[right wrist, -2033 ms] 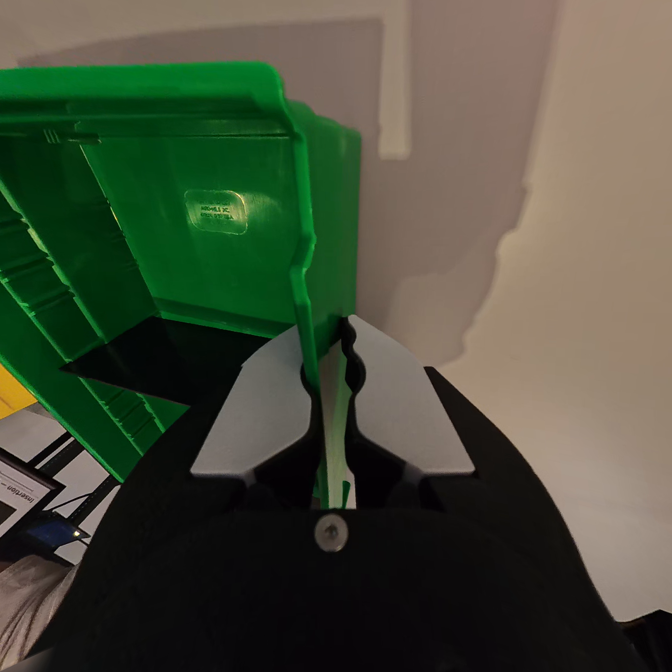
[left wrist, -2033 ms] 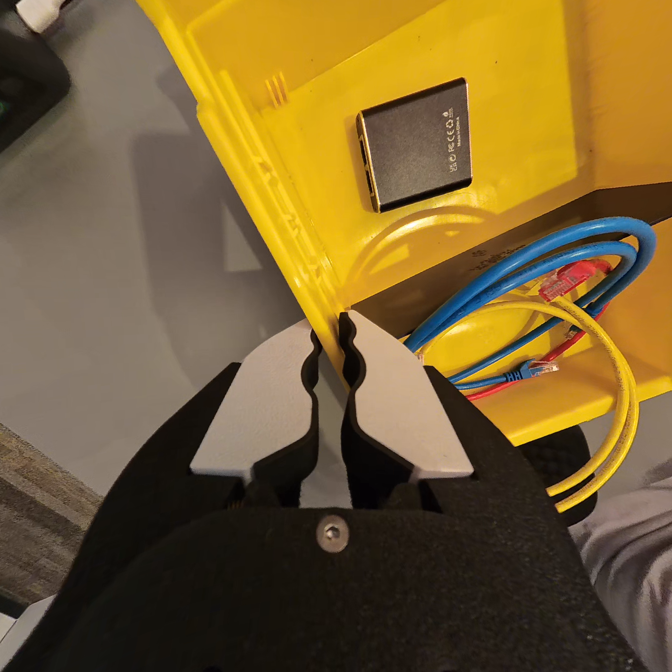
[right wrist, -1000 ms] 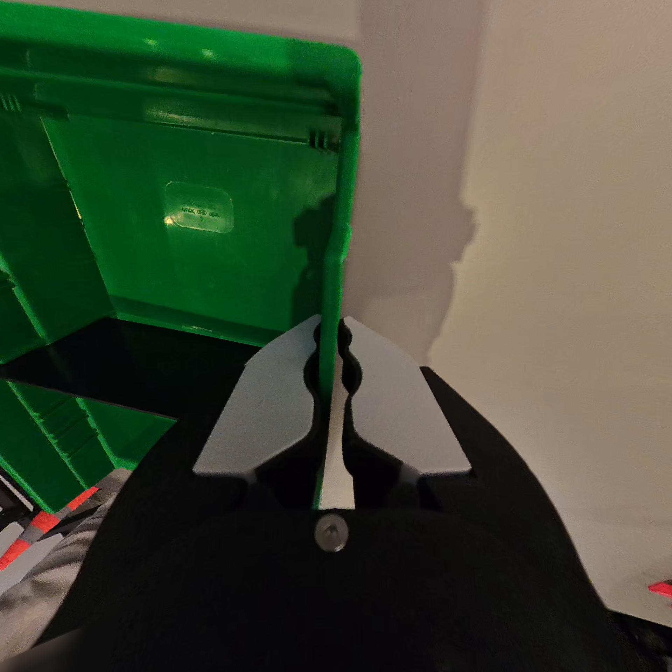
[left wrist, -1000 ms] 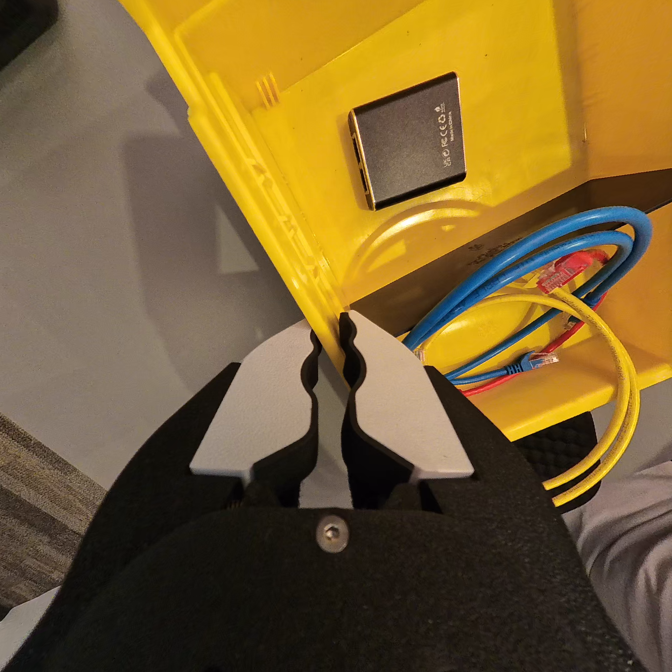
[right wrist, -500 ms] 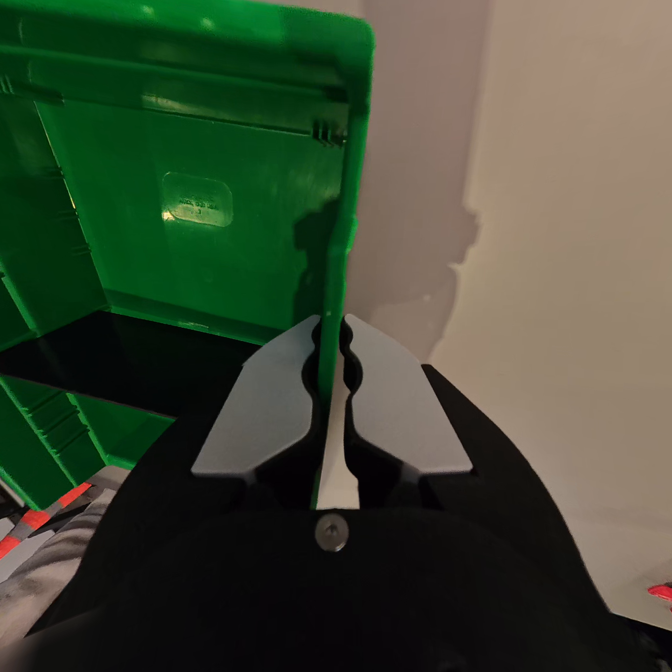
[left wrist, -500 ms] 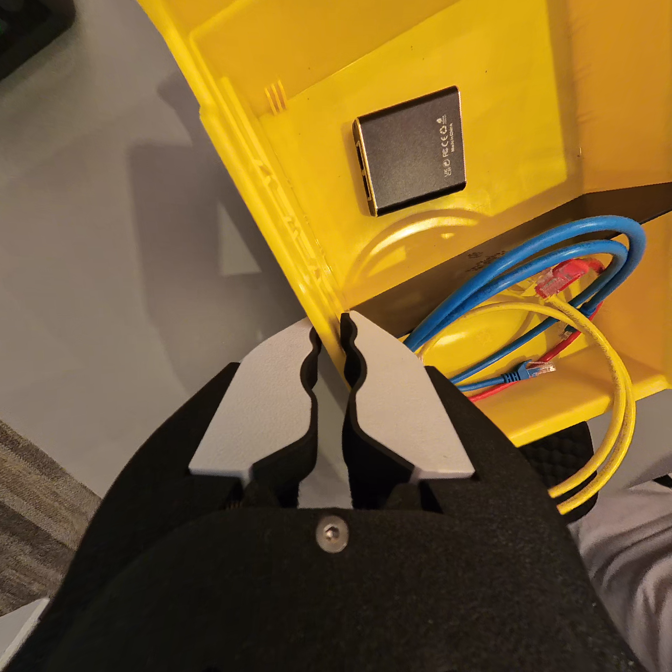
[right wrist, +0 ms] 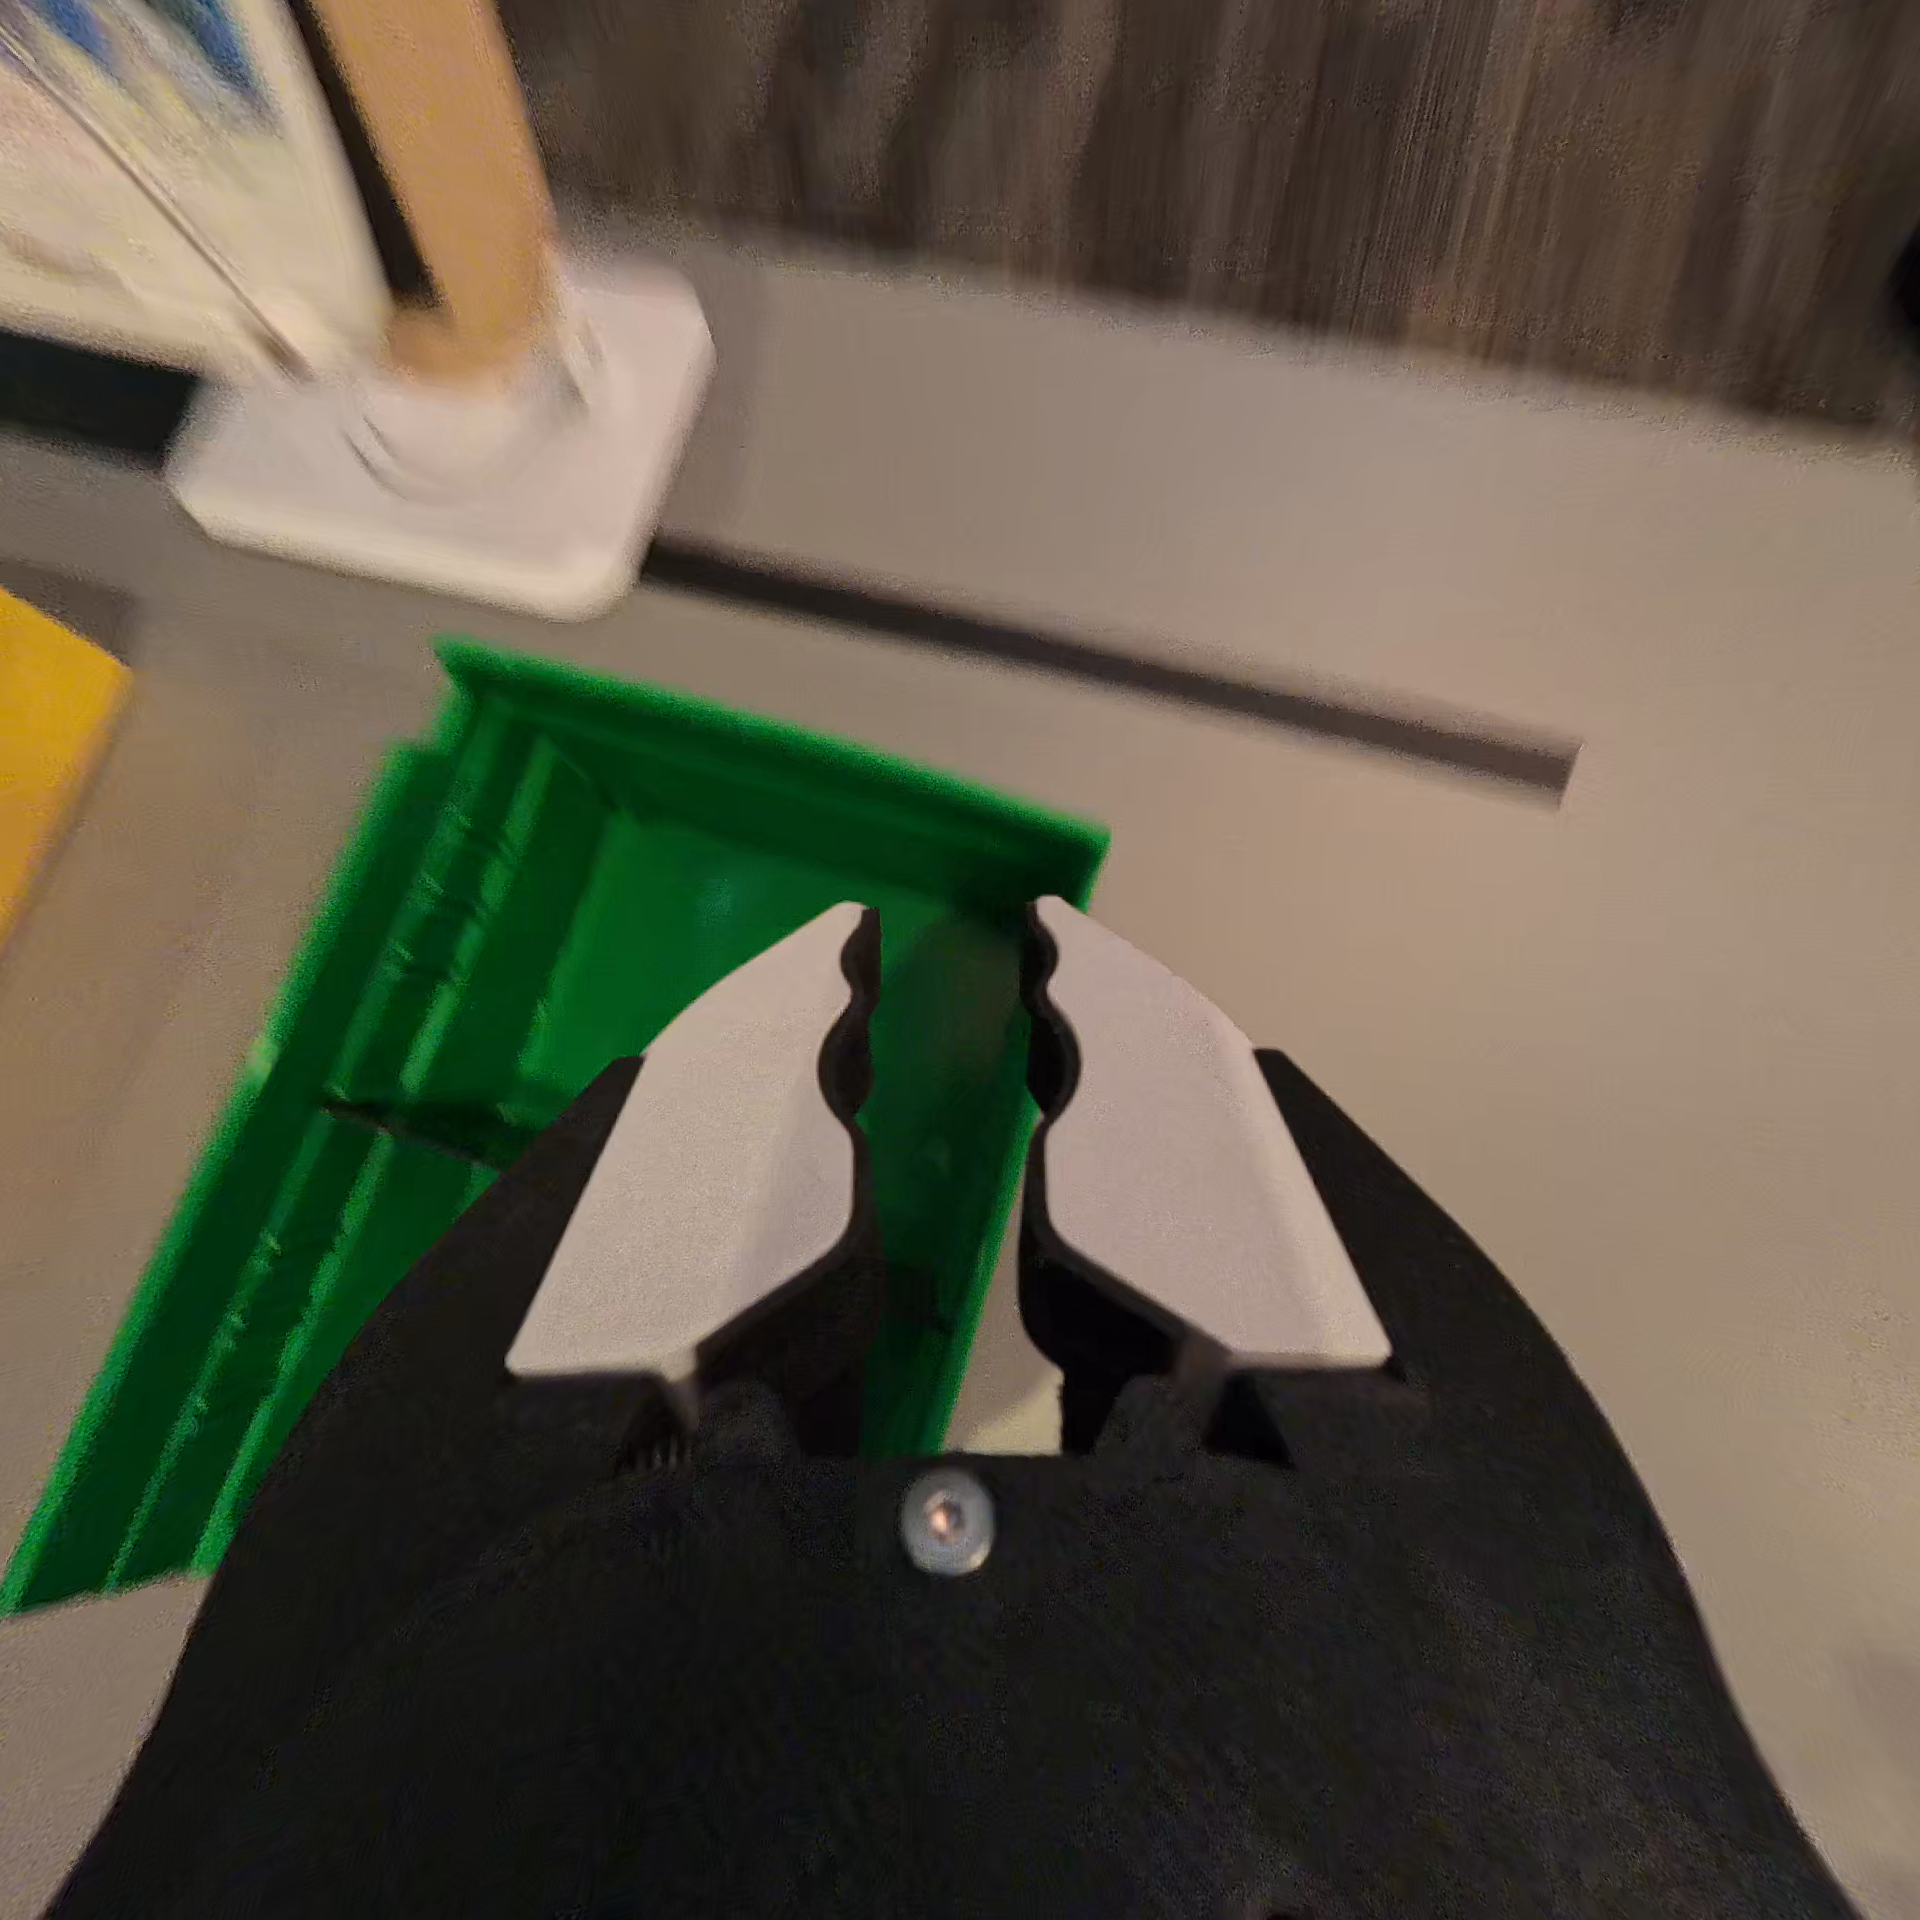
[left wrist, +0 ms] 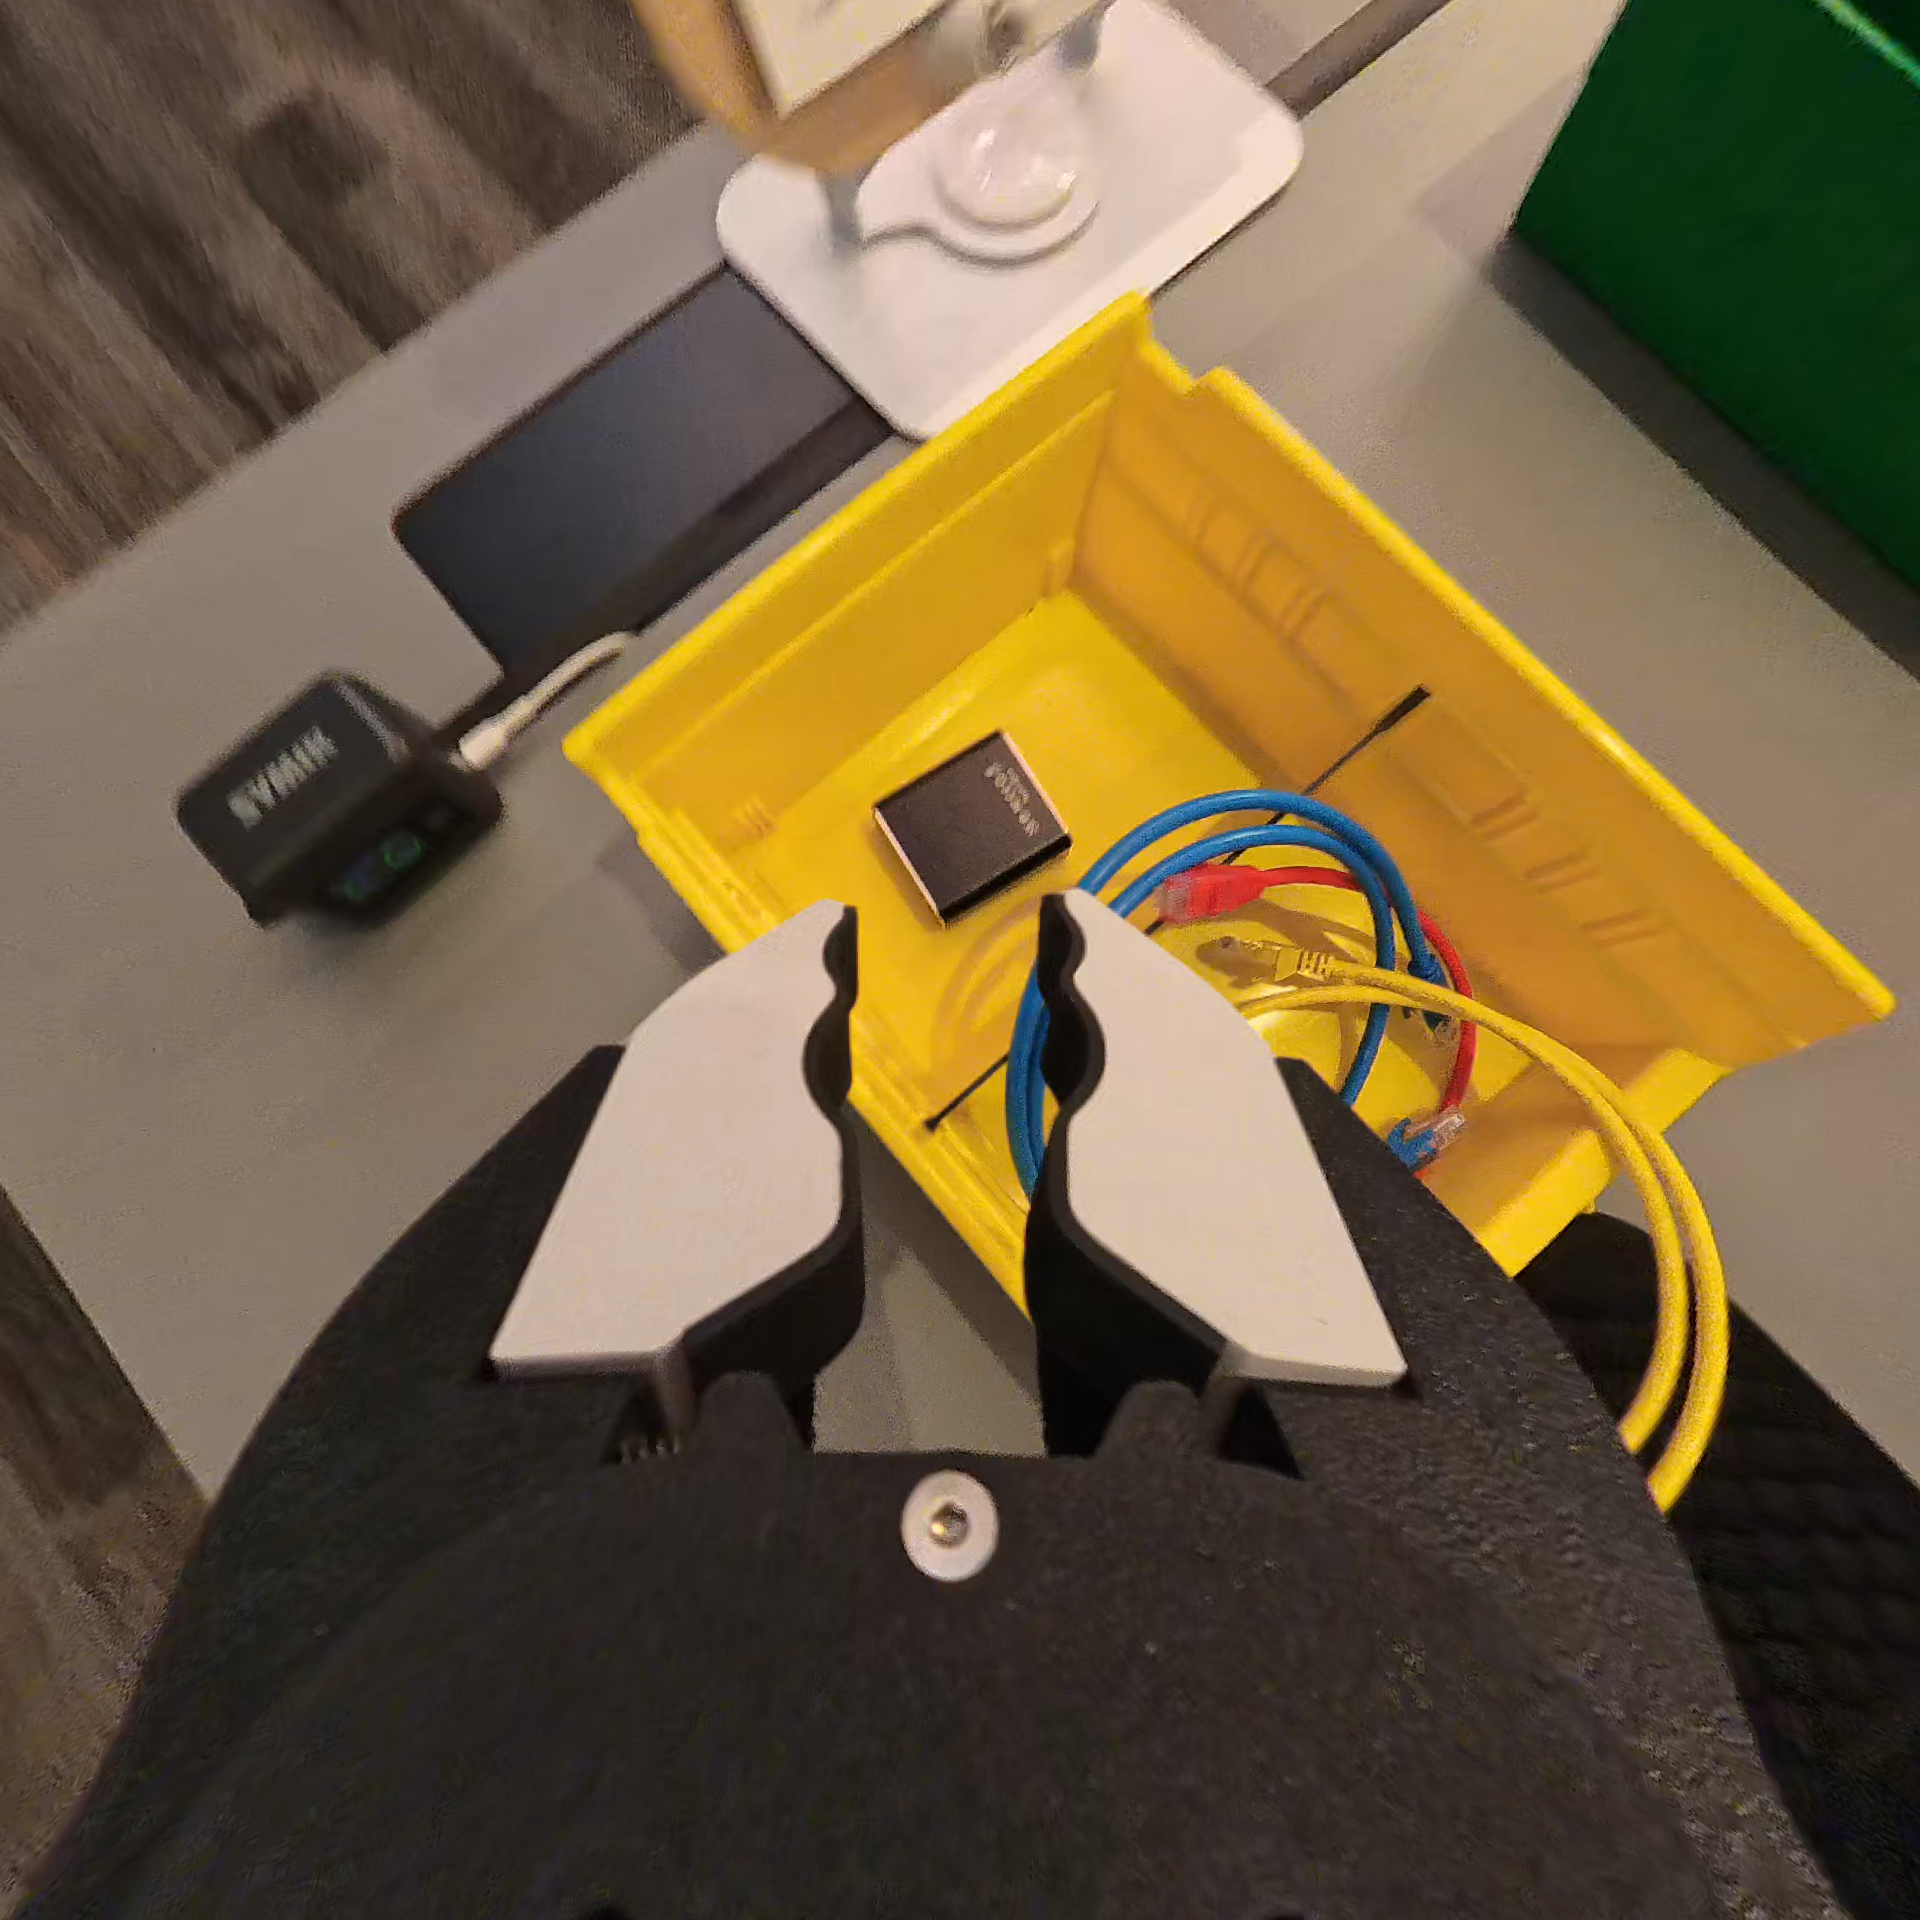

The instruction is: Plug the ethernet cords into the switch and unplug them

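In the left wrist view a yellow bin [left wrist: 1226,499] stands on the grey table. Inside it lie a small black switch [left wrist: 971,840] and coiled ethernet cords: blue [left wrist: 1236,816], red [left wrist: 1216,891] and yellow [left wrist: 1455,1023]. The yellow cord hangs out over the bin's near edge. My left gripper [left wrist: 948,920] is open and empty above the bin's near left wall. In the right wrist view my right gripper [right wrist: 951,914] is open and empty above the right wall of an empty green bin [right wrist: 727,769].
A black charger box [left wrist: 332,800] with a white cable and a dark flat tablet [left wrist: 623,468] lie left of the yellow bin. A white stand base [left wrist: 1018,197] sits behind it. The green bin [left wrist: 1745,208] stands at the far right. A dark groove [right wrist: 1143,675] crosses the table. The grippers' ends are close to 55 cm from one another. To the small black switch [left wrist: 971,840]: left tips about 15 cm, right tips about 55 cm.
Both grippers have let go of the bin walls and opened. The yellow and green bins now rest level on the table, and both cameras have pulled up and back.
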`<state>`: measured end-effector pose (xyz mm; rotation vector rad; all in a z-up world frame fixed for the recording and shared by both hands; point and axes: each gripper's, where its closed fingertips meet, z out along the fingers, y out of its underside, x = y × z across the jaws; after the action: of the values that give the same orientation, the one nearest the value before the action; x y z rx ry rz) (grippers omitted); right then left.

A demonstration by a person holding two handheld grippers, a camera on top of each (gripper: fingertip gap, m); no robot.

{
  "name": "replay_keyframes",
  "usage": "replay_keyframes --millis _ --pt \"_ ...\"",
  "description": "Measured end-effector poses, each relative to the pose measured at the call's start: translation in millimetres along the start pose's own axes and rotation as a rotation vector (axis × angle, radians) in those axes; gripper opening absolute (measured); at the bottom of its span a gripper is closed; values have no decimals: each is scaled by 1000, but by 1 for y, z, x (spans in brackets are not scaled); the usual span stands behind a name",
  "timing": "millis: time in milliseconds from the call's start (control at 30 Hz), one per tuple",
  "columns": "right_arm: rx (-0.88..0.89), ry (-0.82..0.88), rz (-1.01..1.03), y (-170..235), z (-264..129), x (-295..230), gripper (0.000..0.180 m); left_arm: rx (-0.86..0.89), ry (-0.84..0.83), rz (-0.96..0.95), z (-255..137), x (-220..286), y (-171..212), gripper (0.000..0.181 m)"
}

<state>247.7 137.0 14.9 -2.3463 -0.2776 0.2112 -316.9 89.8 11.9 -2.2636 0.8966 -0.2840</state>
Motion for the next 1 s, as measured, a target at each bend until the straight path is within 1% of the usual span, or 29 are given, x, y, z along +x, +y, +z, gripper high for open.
replay_keyframes --millis 67,100,133,200,233,267,333,400,433,467,500,533,633,700,767,833,933,1000 --pt "312 18 -42 -44 -34 -11 30 66 -31 105 -9 12 -15 32" --pt "461 39 -72 -60 -54 -17 31 123 -71 169 -15 16 -26 30" --pt "597 44 -120 -73 -74 -28 32 199 -114 232 -25 22 -39 28" --pt "812 49 -179 -87 -109 -49 43 322 -160 306 -42 35 -59 28" --pt "893 23 -204 -89 -123 -62 51 336 -145 324 -46 44 -61 28" --pt "965 12 -220 -91 -134 -71 54 317 -133 321 -47 50 -60 28" --pt "1092 15 -256 -92 -150 -84 51 237 -62 298 -41 68 -48 39" --pt "1096 26 -295 -86 -143 -91 50 117 45 314 -33 94 -22 40" --pt "1088 19 -303 -82 -135 -94 50 54 47 335 -30 102 -8 43" --pt "1105 9 -321 -82 -128 -97 49 9 33 366 -27 108 5 46" --pt "1092 -8 -343 -82 -120 -101 49 -23 21 403 -25 114 18 45" --pt "1046 -22 -361 -80 -110 -104 50 -52 3 432 -24 119 29 42" --pt "936 -46 -459 -73 -89 -118 50 -106 11 447 -21 135 58 42" --pt "891 -21 -533 -70 -82 -126 50 -130 -36 465 -20 135 69 42" --pt "855 -27 -591 -68 -78 -136 50 -154 -125 493 -20 121 70 41" --pt "842 -35 -624 -68 -76 -145 50 -170 -167 507 -18 106 63 41" --pt "840 -65 -639 -67 -76 -156 49 -169 -204 484 -10 78 37 40" --pt "758 -26 -615 -62 -66 -144 47 -169 -203 438 -2 58 18 38"
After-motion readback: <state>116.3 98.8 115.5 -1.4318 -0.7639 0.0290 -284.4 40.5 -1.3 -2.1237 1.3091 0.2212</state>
